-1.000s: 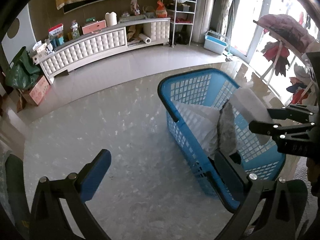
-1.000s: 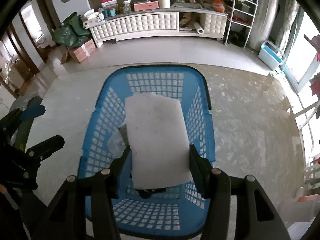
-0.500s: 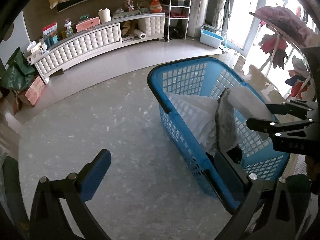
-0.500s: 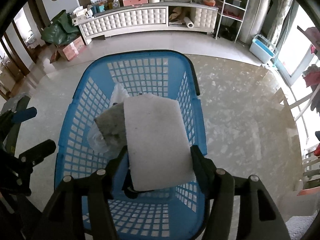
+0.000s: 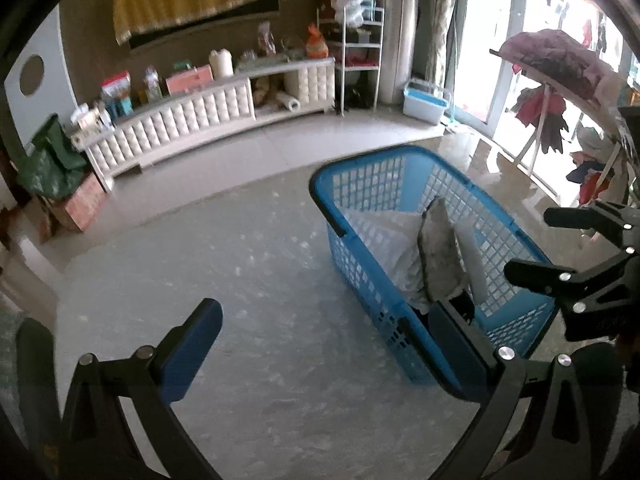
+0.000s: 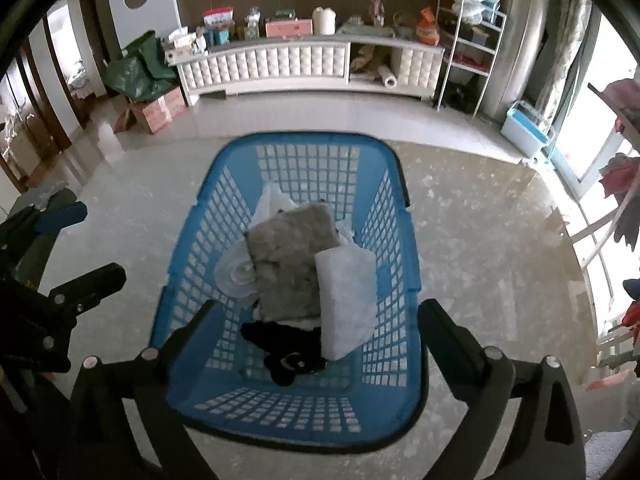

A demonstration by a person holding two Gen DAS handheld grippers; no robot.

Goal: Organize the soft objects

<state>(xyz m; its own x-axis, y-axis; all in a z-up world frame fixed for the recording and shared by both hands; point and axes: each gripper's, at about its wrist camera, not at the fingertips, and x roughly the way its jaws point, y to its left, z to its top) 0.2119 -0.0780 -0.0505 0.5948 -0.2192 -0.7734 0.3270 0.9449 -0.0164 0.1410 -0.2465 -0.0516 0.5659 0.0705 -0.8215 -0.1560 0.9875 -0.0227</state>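
Observation:
A blue laundry basket [image 6: 304, 138] stands on the floor below my right gripper [image 6: 316, 320]. Its jaws are opening wide, and no pad touches anything. Inside the basket a white foam pad [image 6: 346, 300] leans against a grey cushion [image 6: 288, 264], with a black item [image 6: 288, 352] and a white plastic bag [image 6: 272, 208] beside them. The left wrist view shows the basket [image 5: 360, 160] on the right, holding the cushion [image 5: 440, 256] and the pad [image 5: 470, 256]. The right gripper [image 5: 548, 244] hangs over its near end. My left gripper [image 5: 324, 340] is open and empty over the floor left of the basket.
A white tufted cabinet [image 6: 280, 64] runs along the far wall, with a wire shelf rack [image 6: 472, 48] and a blue-and-white box [image 6: 524, 128] to its right. A green bag and cartons [image 6: 144, 80] sit far left. A drying rack with clothes [image 5: 560, 80] stands at the right.
The right gripper's jaws spread apart and the white foam pad dropped from them into the basket, beside the grey cushion. The left gripper stayed open.

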